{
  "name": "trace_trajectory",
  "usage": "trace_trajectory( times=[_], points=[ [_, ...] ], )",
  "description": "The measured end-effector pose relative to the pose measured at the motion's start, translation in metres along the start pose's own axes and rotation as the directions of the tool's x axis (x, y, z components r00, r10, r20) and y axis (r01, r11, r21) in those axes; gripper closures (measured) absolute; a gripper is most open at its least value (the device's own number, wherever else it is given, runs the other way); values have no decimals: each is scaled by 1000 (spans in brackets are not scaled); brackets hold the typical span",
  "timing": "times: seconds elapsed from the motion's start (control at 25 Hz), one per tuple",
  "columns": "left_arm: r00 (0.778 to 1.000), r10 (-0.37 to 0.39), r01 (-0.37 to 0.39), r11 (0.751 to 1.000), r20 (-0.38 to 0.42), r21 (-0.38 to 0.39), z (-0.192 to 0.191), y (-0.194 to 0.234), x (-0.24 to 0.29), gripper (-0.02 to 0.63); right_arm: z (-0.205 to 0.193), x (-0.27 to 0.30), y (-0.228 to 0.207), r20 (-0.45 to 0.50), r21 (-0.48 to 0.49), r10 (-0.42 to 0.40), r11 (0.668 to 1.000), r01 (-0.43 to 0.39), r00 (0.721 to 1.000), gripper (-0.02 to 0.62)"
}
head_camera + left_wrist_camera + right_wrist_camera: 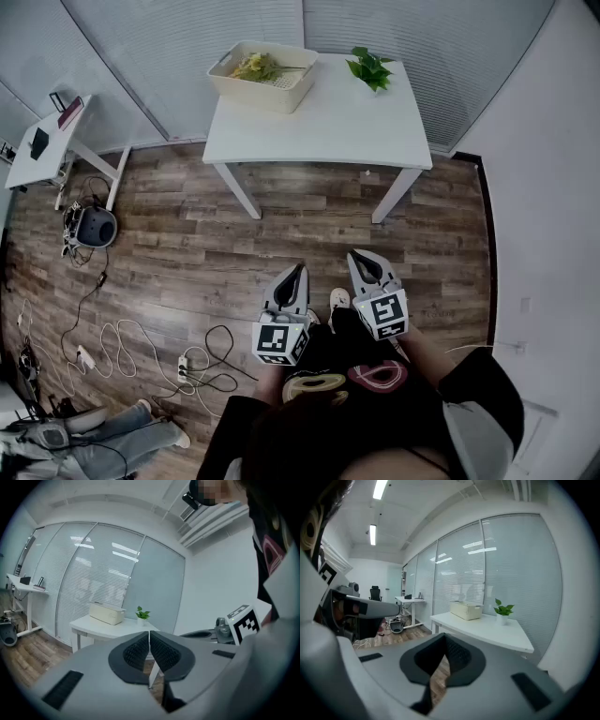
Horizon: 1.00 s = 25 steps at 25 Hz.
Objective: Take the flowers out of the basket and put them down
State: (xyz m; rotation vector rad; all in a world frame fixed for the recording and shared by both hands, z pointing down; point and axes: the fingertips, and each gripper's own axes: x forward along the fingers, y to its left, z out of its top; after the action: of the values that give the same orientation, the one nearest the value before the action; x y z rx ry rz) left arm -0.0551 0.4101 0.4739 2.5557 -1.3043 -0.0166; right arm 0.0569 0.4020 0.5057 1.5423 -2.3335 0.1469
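**Both tools shut, flowers in the basket.** You stand on the wood-plank floor (187, 253), well back from the white table (328, 131), with a tool in each hand held out in front of your body. The left tool (298, 272) and the right tool (364, 258) sit side by side, near each other. Both point toward the table, each with its marker cube at the end nearest you.

In the left gripper view, the left tool's ribbed pads (138, 649) are pressed together. Only a thin seam shows between them, and nothing is caught there. In the right gripper view, the right tool's jaws meet at the tips as well and have hold of nothing. A strip of floor shows through the opening behind the tips.

The flowers (255, 66), a yellowish-green bunch, lie inside the cream basket (281, 94), which stands at the table's far left corner. A small potted plant (371, 67) stands at the far right corner, well apart from the basket. Both gripper views show basket and plant on the table ahead, out of reach of either tool.

Off to your left, a smaller table (37, 159) stands by the blind-covered glass wall (187, 37). Cables (131, 342) loop across the floor, and a seated person's legs (103, 431) show at the lower left edge of the head view.
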Motion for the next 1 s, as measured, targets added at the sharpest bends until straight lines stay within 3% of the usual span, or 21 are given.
trace_trajectory(
  times=[0.44, 0.56, 0.72, 1.0],
  points=[
    [1000, 9, -9, 1000, 18, -4, 5, 21, -3, 583, 4, 3, 1, 32, 43, -26, 999, 25, 999, 586],
    [1000, 9, -9, 1000, 26, -17, 6, 23, 6, 583, 9, 11, -11, 48, 72, -42, 997, 39, 998, 586],
    [999, 11, -10, 999, 32, -41, 2, 22, 23, 583, 7, 20, -23, 54, 108, -1, 994, -5, 999, 586],
    [999, 43, -42, 999, 28, -22, 8, 24, 81, 583, 8, 61, -74, 41, 89, 28, 996, -32, 999, 586]
  ],
)
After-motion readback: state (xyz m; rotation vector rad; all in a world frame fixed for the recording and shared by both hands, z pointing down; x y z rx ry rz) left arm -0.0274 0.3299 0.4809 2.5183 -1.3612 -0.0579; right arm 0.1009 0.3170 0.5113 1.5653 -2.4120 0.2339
